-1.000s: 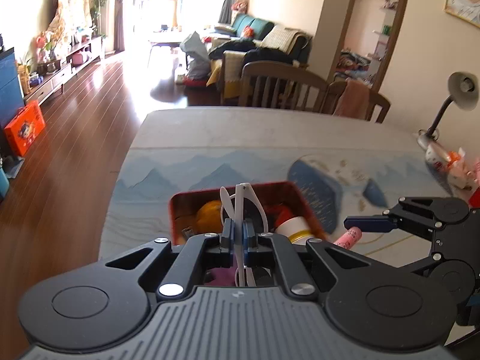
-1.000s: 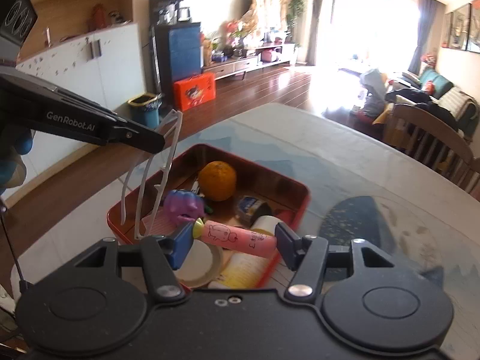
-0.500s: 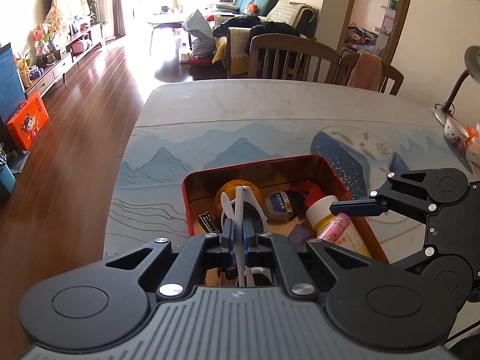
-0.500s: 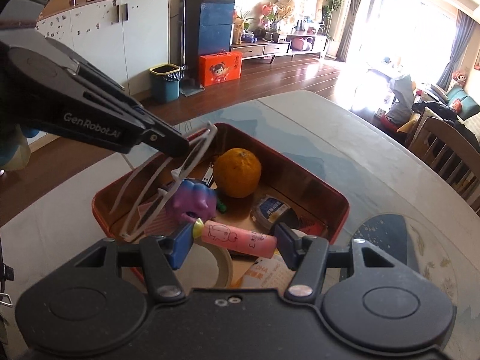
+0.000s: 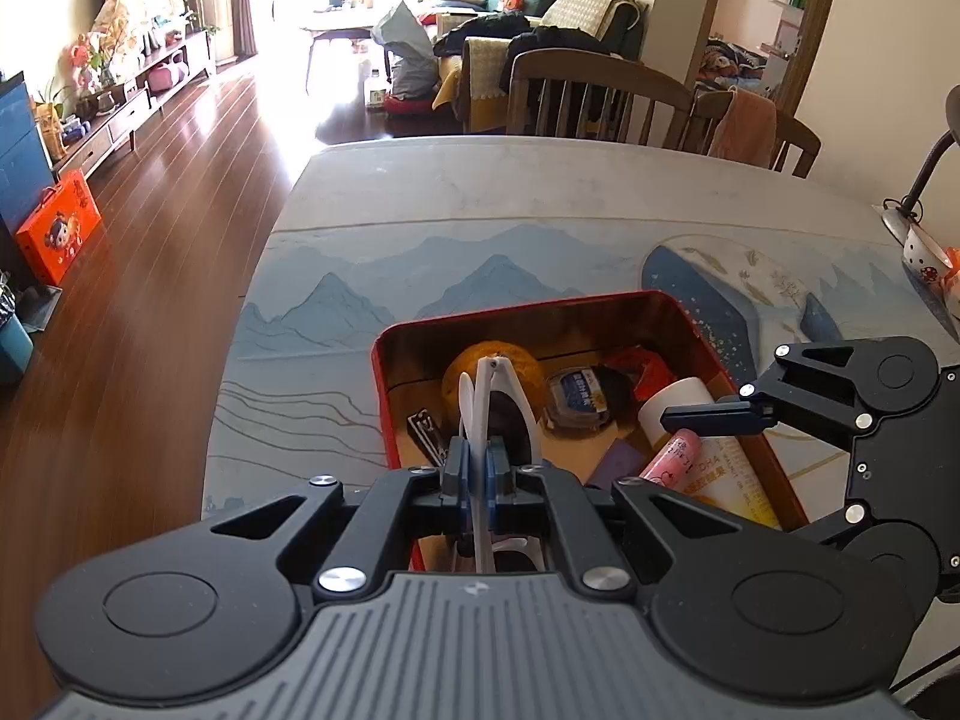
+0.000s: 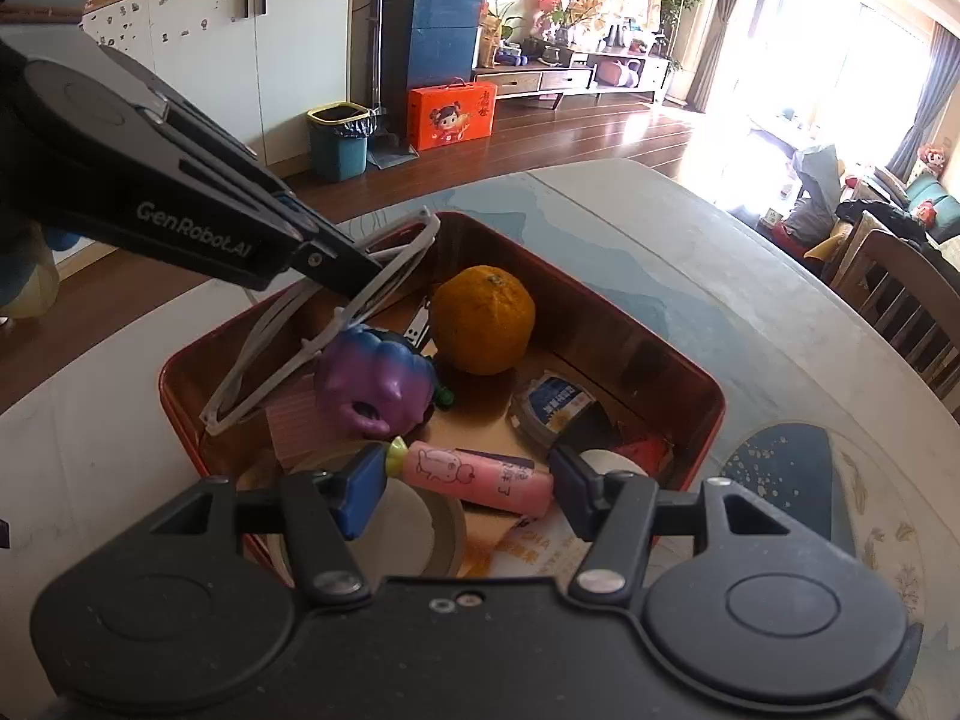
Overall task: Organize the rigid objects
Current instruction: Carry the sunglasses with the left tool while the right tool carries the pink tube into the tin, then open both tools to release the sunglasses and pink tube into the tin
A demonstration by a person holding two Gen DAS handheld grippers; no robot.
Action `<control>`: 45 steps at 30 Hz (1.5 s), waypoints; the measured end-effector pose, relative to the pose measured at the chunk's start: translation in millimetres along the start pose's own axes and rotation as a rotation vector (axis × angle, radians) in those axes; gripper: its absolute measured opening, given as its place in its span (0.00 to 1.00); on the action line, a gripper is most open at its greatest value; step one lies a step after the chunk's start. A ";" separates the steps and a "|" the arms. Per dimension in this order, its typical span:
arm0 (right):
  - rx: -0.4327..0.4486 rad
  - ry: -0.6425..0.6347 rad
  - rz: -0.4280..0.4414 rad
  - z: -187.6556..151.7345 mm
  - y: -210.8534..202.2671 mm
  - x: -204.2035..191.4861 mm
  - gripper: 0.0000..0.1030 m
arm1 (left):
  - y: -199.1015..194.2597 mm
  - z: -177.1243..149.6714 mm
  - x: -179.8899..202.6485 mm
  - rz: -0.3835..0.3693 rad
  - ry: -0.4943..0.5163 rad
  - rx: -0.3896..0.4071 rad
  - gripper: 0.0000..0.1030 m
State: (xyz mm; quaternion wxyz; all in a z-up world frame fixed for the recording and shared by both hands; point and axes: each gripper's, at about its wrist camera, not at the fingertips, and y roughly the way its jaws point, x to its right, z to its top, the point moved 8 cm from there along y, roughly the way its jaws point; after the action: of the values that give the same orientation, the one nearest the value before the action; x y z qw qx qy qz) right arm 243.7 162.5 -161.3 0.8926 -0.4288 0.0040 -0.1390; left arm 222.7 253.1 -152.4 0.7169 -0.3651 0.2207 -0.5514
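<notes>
A red tray (image 6: pixel 672 360) sits on the table (image 5: pixel 540 198). Over it, the left gripper (image 5: pixel 475 468) pinches white glasses (image 6: pixel 336 324) tight. The right gripper (image 6: pixel 462 489) squeezes a pink tube (image 6: pixel 480 477) lying crosswise between its jaws.

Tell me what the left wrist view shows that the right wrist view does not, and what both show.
Only the left wrist view: the nail clipper whole by the tin's left wall, and a desk lamp at the table's far right.

Only the right wrist view: the purple toy, a tape roll, and a bin on the floor.

Both: the red tin, the orange, the left tool shut on the white glasses, and the right tool shut on the pink tube.
</notes>
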 end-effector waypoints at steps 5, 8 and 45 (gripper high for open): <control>-0.002 -0.004 0.001 -0.2 -0.3 -1.0 0.57 | 2.2 -2.1 -2.3 0.005 -0.008 -0.008 0.05; -0.005 -0.003 0.000 -0.9 0.5 -1.3 0.57 | 2.7 -2.8 -3.2 0.009 -0.007 -0.010 0.05; 0.186 0.341 -0.051 -3.2 -81.4 25.0 0.86 | -54.5 -12.5 20.1 0.025 0.012 0.109 0.70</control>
State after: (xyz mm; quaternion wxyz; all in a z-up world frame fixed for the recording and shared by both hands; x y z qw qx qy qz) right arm 247.4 105.4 -98.1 0.9110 -0.3148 0.1314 -0.2317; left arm 185.3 223.7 -116.8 0.7411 -0.3196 0.1991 -0.5559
